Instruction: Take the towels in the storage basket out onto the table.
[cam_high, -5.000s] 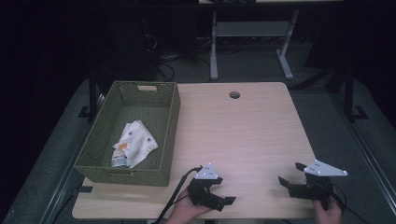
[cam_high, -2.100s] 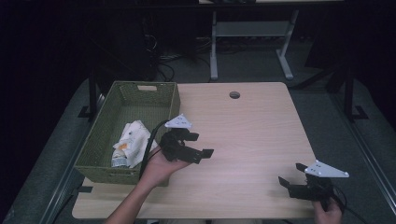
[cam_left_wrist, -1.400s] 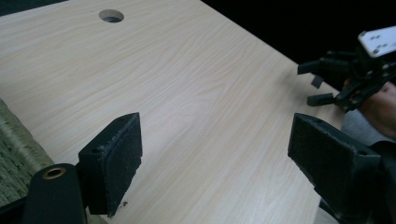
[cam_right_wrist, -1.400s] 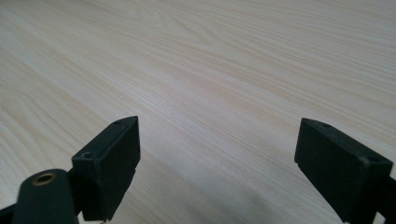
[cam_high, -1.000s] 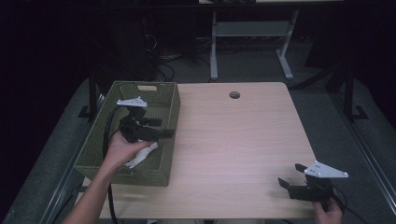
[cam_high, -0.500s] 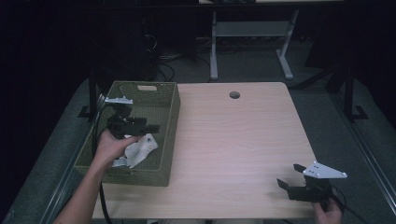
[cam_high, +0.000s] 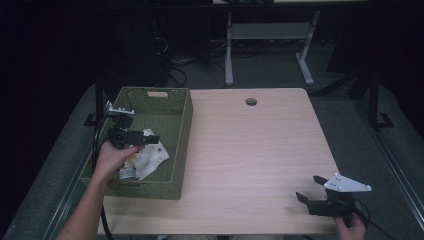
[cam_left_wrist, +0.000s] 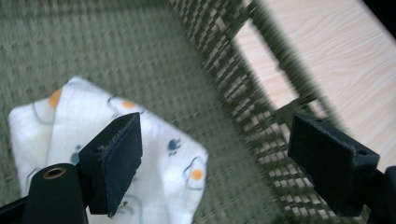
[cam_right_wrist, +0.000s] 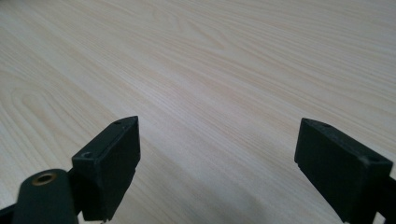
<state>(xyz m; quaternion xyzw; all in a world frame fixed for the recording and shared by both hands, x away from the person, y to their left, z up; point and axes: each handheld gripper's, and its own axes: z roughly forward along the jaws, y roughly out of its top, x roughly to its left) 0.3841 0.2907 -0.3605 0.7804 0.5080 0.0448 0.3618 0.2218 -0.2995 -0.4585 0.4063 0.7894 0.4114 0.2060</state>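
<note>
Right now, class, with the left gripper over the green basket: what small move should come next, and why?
Probably lower the left gripper a little and shift it over the white printed cloth before closing. Its jaws stand wide open, one over the cloth's edge, the other near the basket wall, with nothing between them yet. The right gripper rests open at the table corner.

No words, labels, brands or numbers can be read anywhere; the white cloth (cam_left_wrist: 154, 154) at lower left carries only small printed patterns.
</note>
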